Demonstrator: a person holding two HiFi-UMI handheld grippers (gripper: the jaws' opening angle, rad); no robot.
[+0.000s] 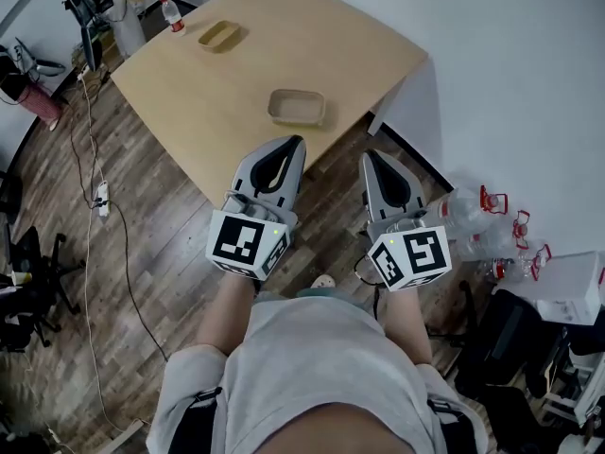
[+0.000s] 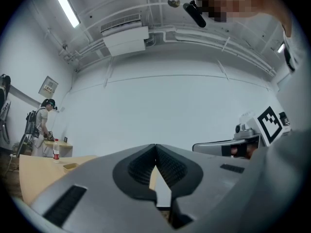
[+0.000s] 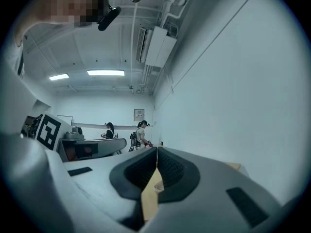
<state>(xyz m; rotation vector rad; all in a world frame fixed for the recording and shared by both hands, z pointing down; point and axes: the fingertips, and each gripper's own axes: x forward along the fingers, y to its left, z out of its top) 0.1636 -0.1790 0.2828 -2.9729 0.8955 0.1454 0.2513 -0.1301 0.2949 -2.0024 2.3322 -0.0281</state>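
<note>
The pale wooden table (image 1: pixel 236 83) looks smooth and matt. Both the left gripper (image 1: pixel 293 143) and the right gripper (image 1: pixel 371 157) are matt grey plastic with ribbed black pads (image 2: pixel 141 166).

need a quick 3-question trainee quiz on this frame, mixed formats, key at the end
1. True or false: the left hand-held gripper has its jaws apart.
2. Which thing shows by the far edge of the table, left of the far tray? A) bottle B) mug C) lamp
3. Fill in: the near tray lies closest to the ___ hand-held gripper.
Key: 1 false, the jaws are shut on nothing; 2 A; 3 left.
</note>
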